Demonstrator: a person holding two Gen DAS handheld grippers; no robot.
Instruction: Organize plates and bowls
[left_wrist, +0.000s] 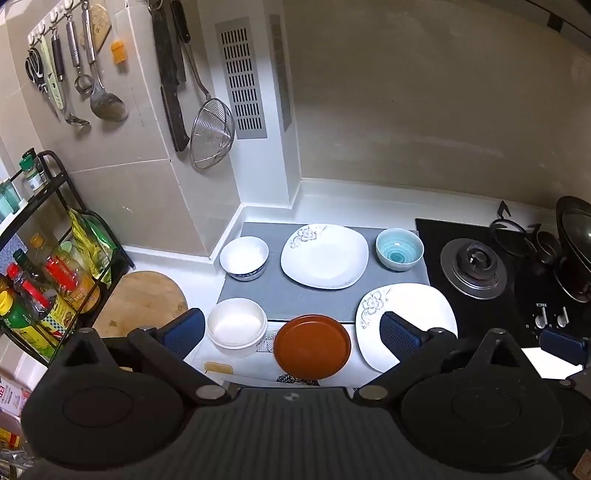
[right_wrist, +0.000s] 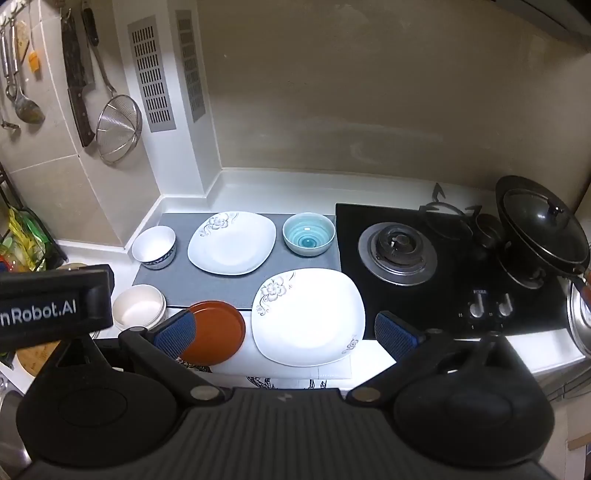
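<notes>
Both tools hang above the table's near edge with fingers spread wide and nothing between them: the left tool (left_wrist: 291, 330) over the brown plate (left_wrist: 312, 346), the right tool (right_wrist: 286, 332) over the near white plate (right_wrist: 308, 315). On the grey mat (left_wrist: 314, 295) lie the far white plate (left_wrist: 324, 255), flanked by a white bowl (left_wrist: 244, 257) and a blue bowl (left_wrist: 399, 248); a cream bowl (left_wrist: 236, 326) sits just left of the brown plate; the stove (right_wrist: 443, 258) stands to the right.
</notes>
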